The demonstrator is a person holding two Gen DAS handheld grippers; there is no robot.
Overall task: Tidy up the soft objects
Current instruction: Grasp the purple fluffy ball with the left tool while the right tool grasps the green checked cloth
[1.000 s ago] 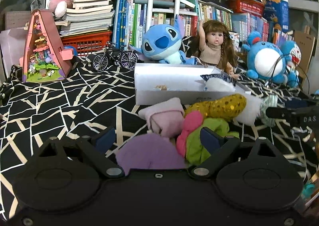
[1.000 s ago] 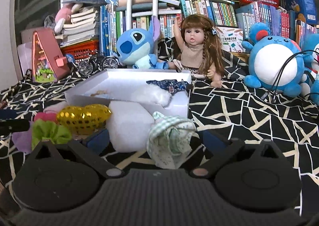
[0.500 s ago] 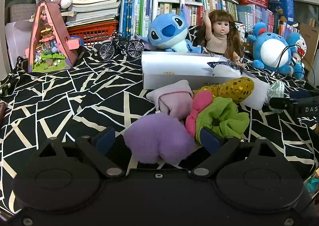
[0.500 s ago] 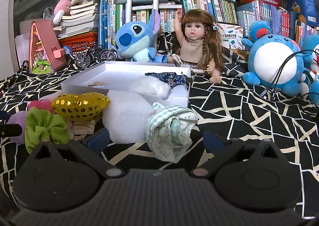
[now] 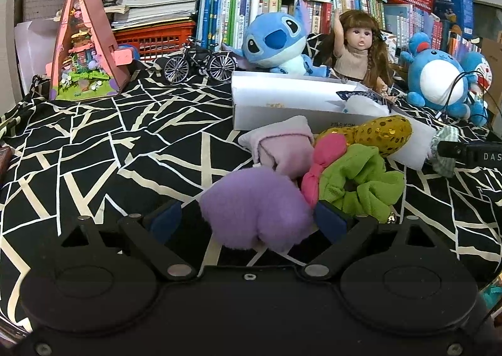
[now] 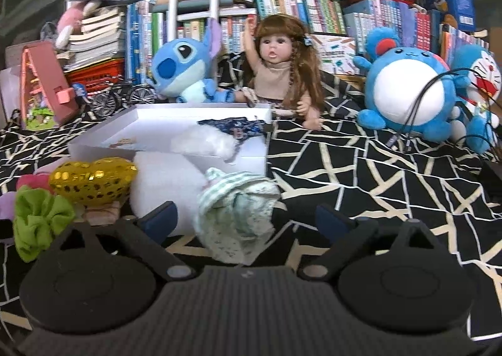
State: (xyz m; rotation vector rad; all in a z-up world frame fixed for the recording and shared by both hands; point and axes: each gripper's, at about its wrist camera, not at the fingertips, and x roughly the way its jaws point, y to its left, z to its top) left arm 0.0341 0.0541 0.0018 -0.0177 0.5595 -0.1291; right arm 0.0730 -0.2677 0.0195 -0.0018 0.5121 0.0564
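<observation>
Two claws sit low over the patterned tabletop [image 5: 119,148], both spread: the left claw [image 5: 248,221] brackets the purple plush puff [image 5: 254,205], pads apart from it, and the right claw [image 6: 248,218] has just been narrowing around the green checked cloth bundle [image 6: 238,208] without pinching yet. Compared with a second ago both items lie deeper between the fingers, so grasps look imminent, with the white box [image 6: 94,142] waiting just beyond.

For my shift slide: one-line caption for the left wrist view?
Open left tongs straddle a purple plush beside a green scrunchie, white box behind.
</observation>
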